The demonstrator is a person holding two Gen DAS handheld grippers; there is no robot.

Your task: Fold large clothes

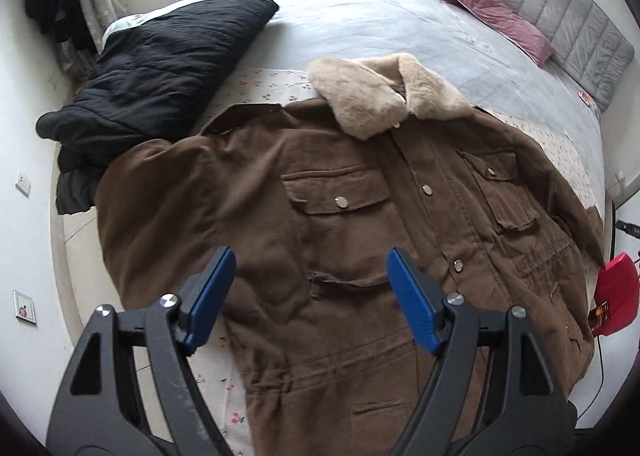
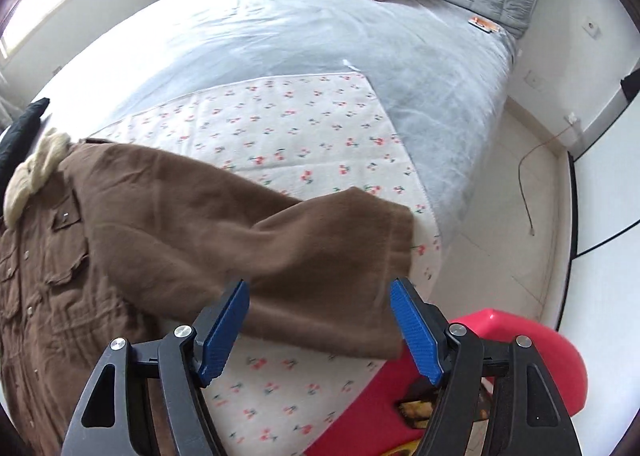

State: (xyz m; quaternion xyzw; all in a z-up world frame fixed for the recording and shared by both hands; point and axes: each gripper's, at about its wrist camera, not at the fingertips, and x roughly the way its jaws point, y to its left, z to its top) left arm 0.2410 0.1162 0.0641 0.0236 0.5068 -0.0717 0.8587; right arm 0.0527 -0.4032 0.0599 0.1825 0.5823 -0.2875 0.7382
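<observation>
Above the bed (image 2: 280, 36), both hand-held grippers, left (image 1: 310, 296) and right (image 2: 320, 328), are hovering spread and empty over the flattened brown jacket (image 1: 320, 216), readying its sleeve (image 2: 312, 248) for folding.

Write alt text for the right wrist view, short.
Open right gripper hovers over a brown jacket's sleeve, spread across a cherry-print blanket on a grey bed. A red plastic object sits at lower right.
</observation>
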